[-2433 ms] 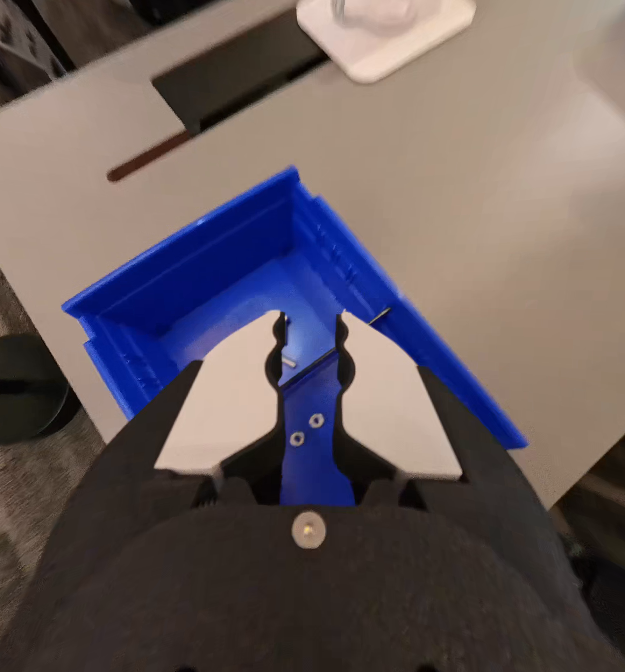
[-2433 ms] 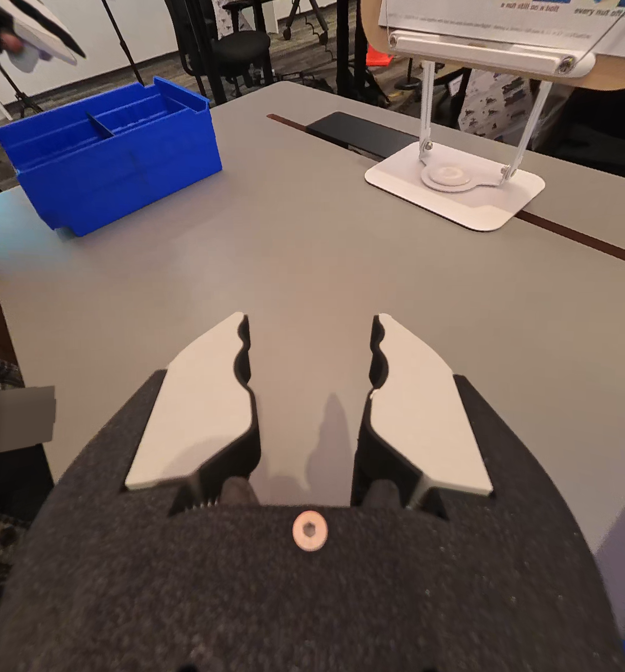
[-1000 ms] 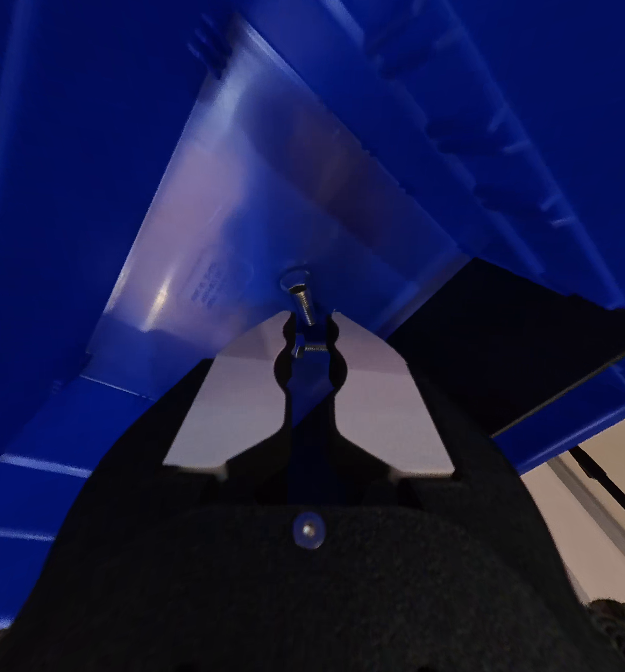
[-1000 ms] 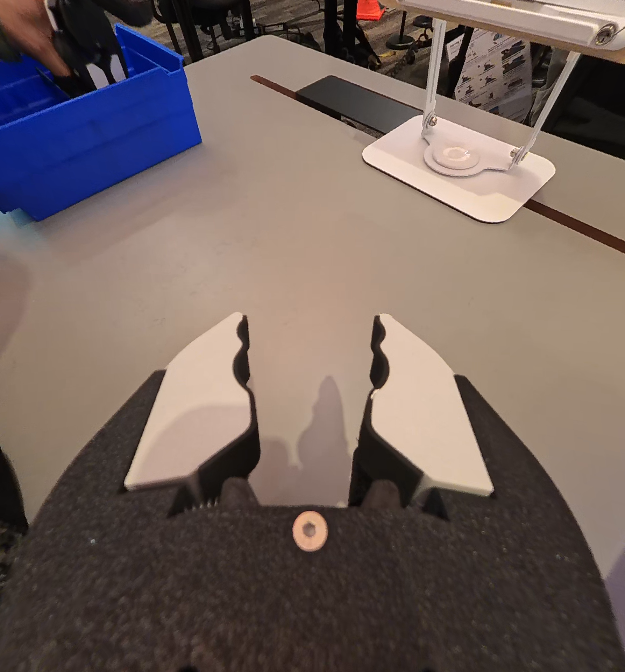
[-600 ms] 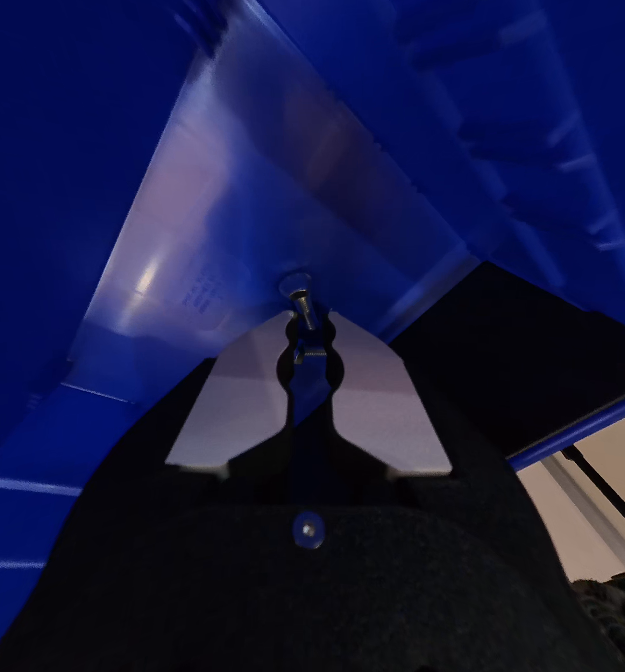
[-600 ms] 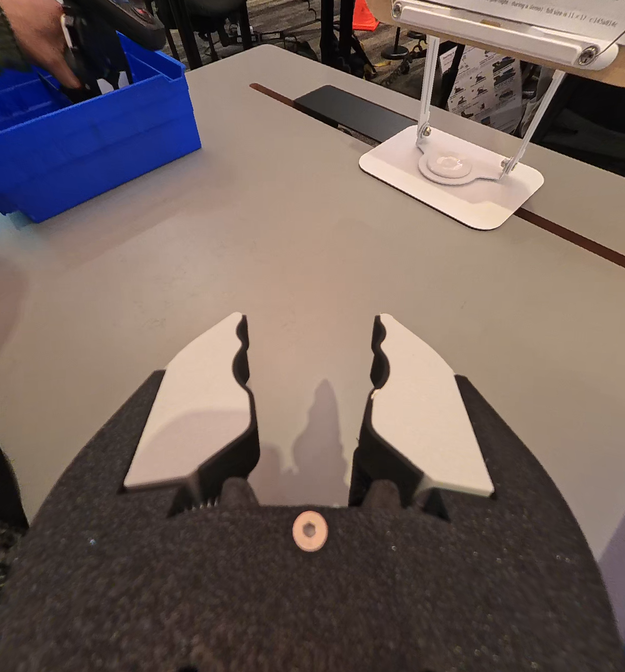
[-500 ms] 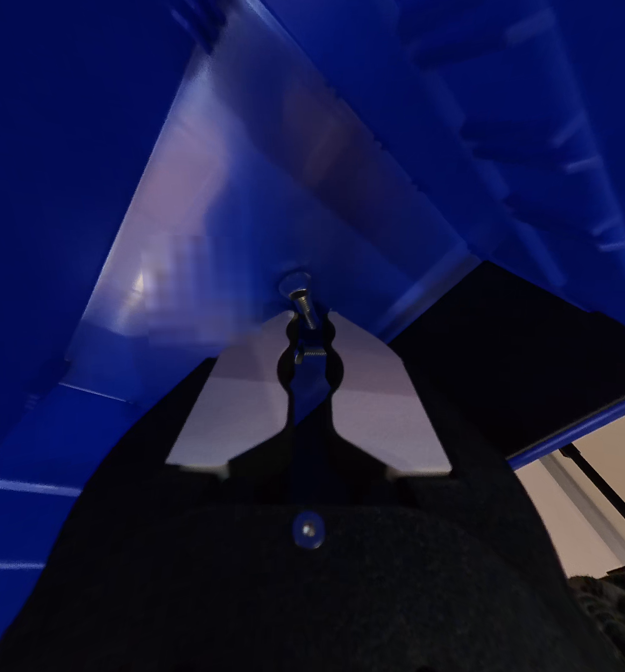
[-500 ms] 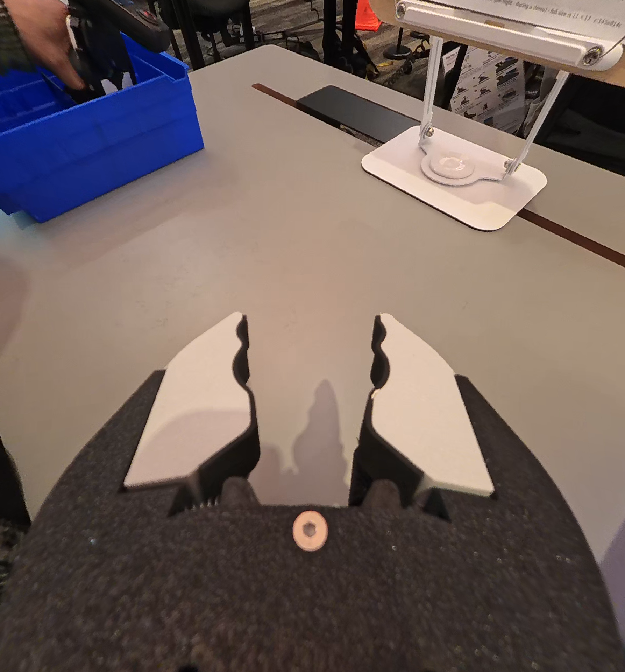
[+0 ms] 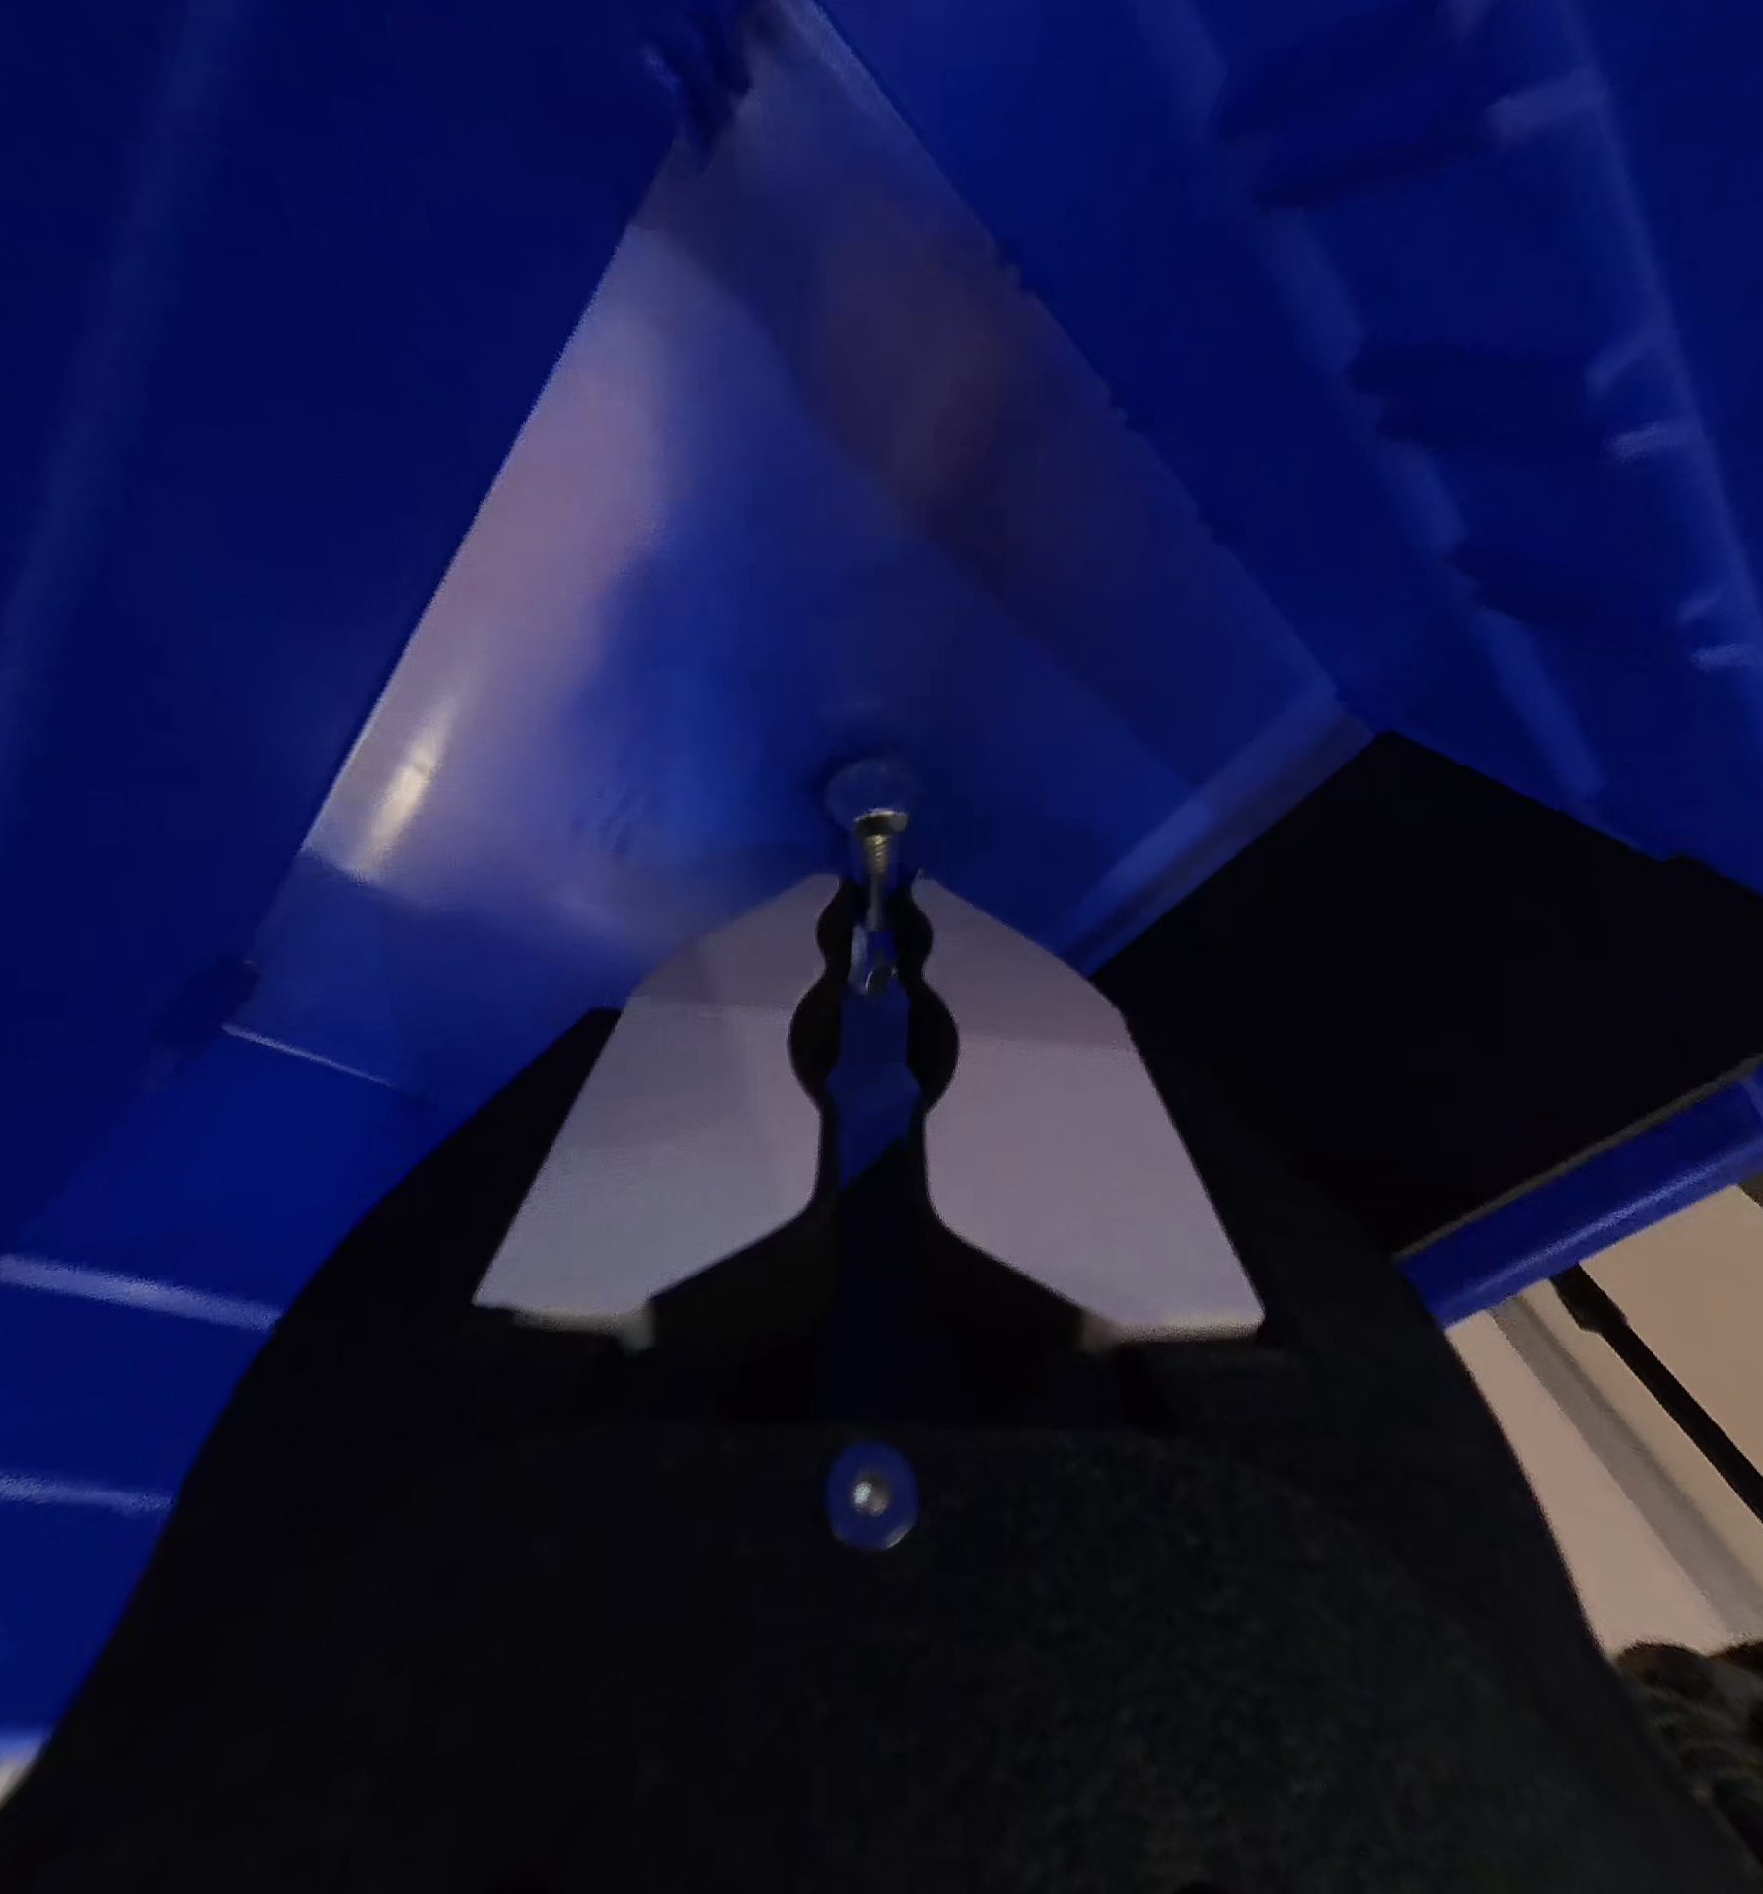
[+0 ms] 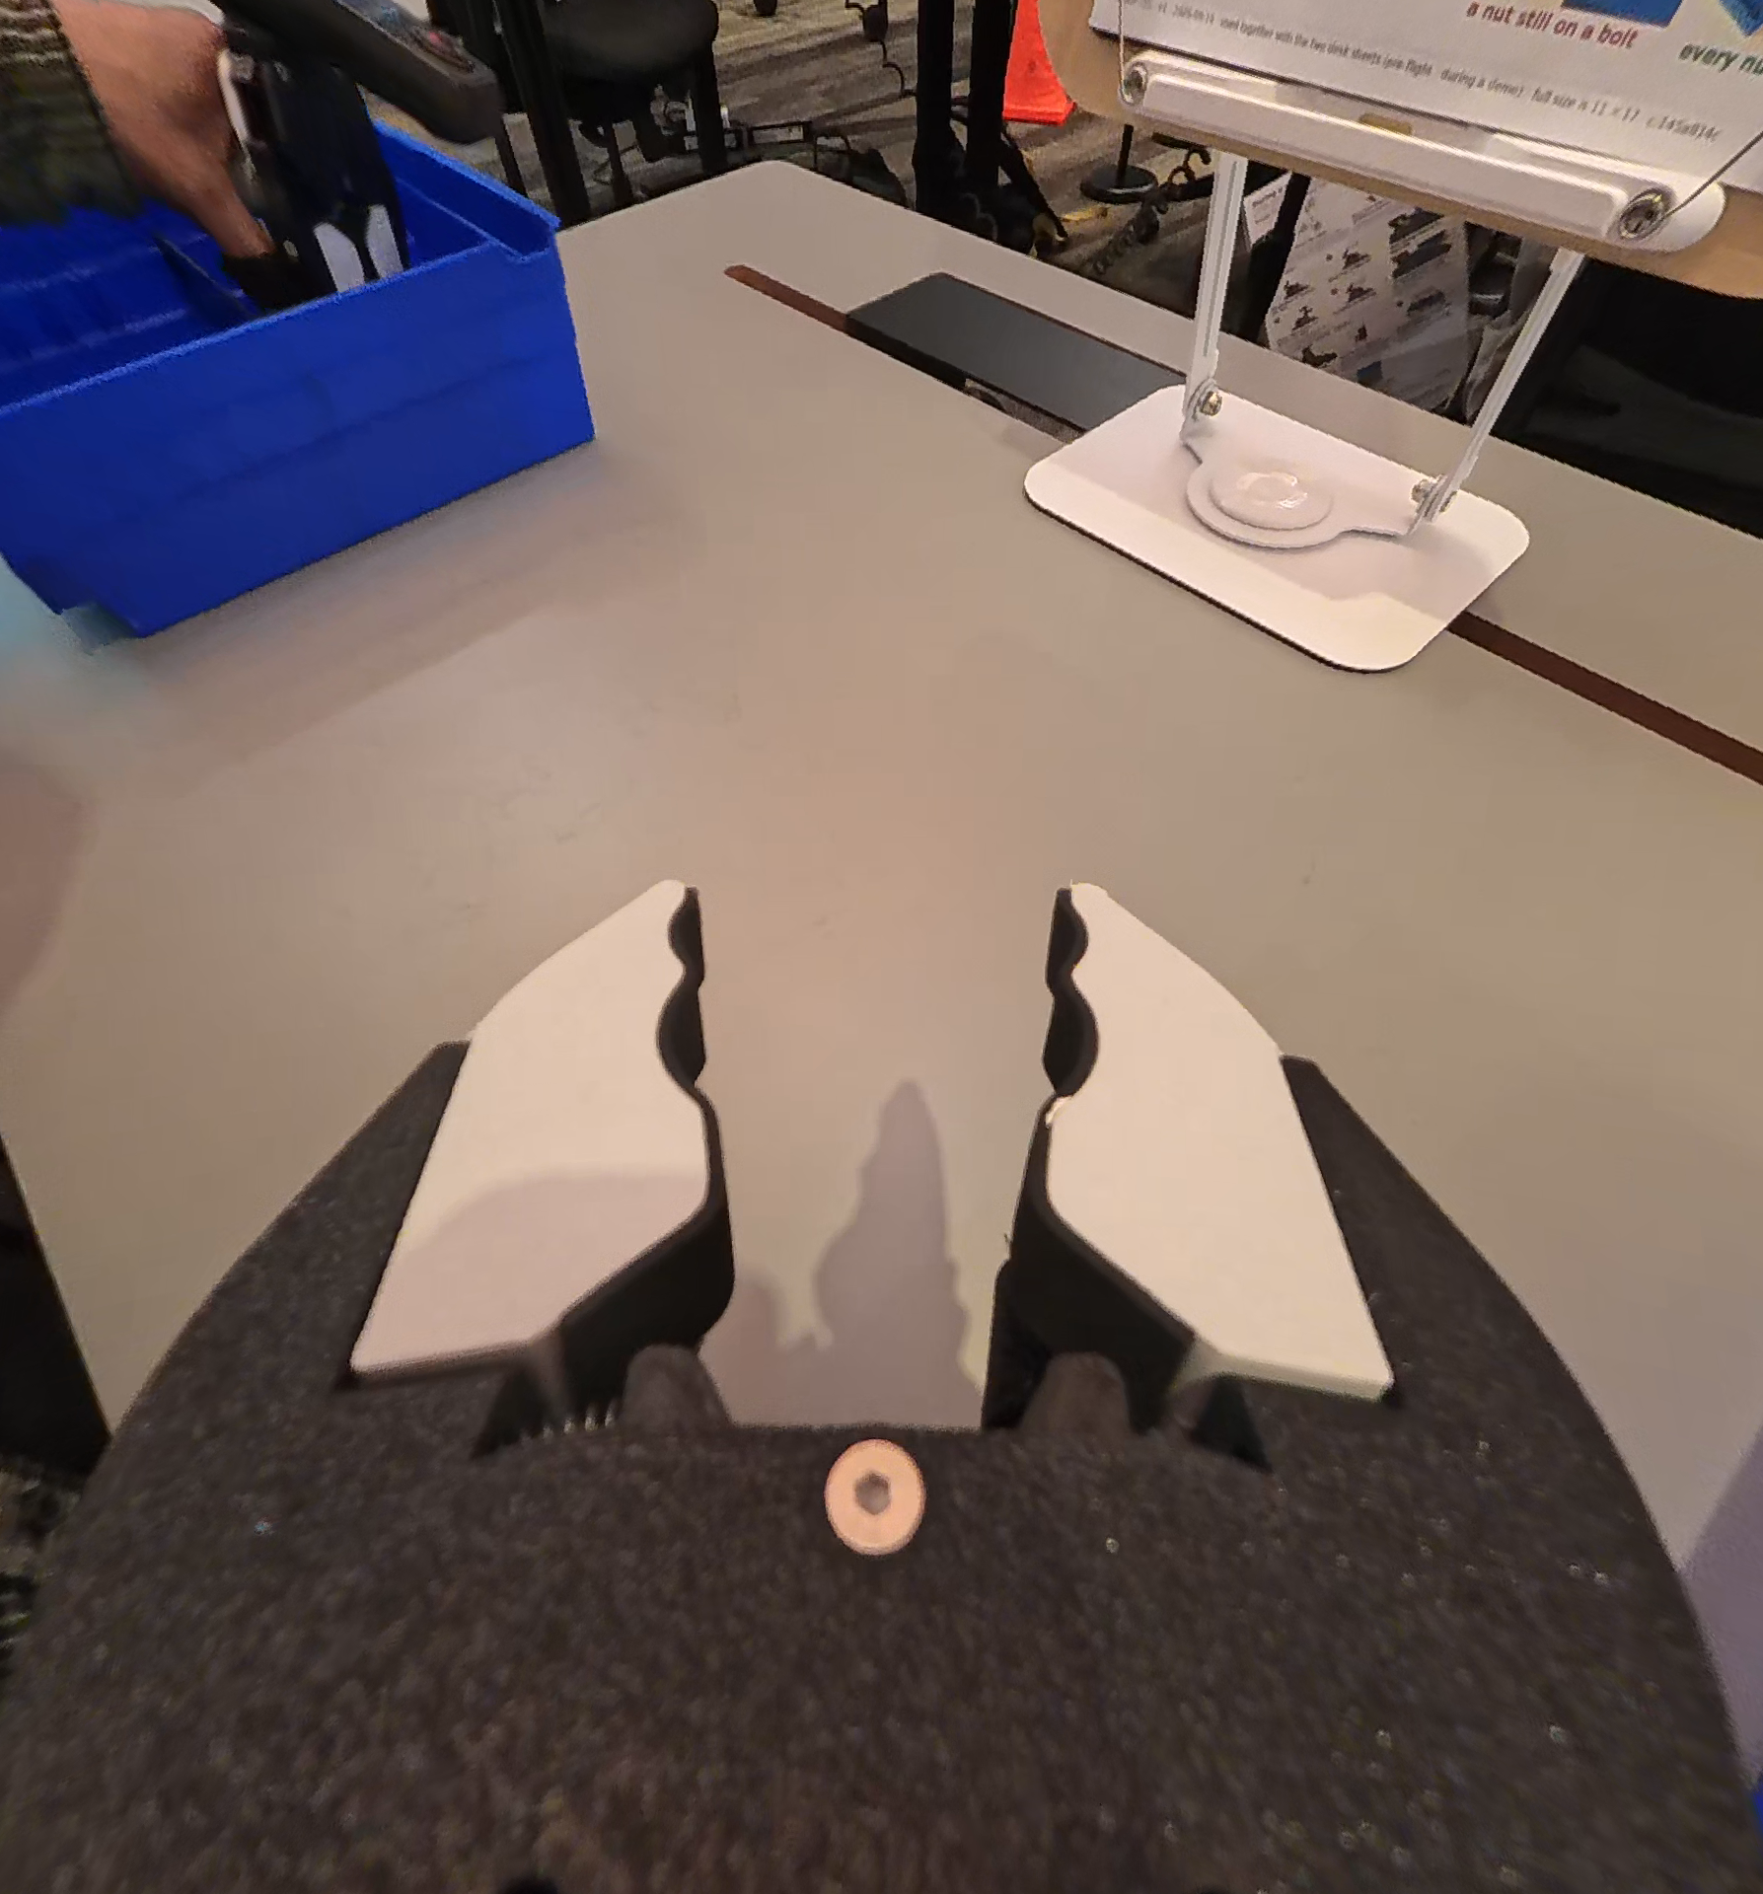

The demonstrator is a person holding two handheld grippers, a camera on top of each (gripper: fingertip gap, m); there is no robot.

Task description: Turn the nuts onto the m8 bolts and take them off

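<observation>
- The left tongs (image 9: 875,912) are down inside the blue bin (image 9: 1266,307), nosed into a corner of its floor. From the right side they show too (image 10: 339,220), a hand gripping them over the bin (image 10: 272,451).
- A silver bolt (image 9: 875,840) lies on the bin floor straight ahead of the left tongs, its shank running back between the tips. The tongs are nearly closed, and the pads look pressed on the shank from both sides, so I'd call it gripped. The light in there is dim and the picture a little smeared, so how firm the grip is I cannot say.
- The right tongs (image 10: 877,902) hang wide open above the bare desk (image 10: 856,666), with nothing between them. The bin sits far ahead and to their left; a white stand (image 10: 1277,533) sits ahead to their right.
- No nut shows anywhere, on the bolt or loose near either pair of tongs.
- My read: the job is at its very start. A first bolt is just being picked out of the bin.
- Left to do, as far as I can judge: lift the bolt clear, fetch a nut, turn it on, turn it back off, and repeat for the other bolts. How many there are is hidden.
</observation>
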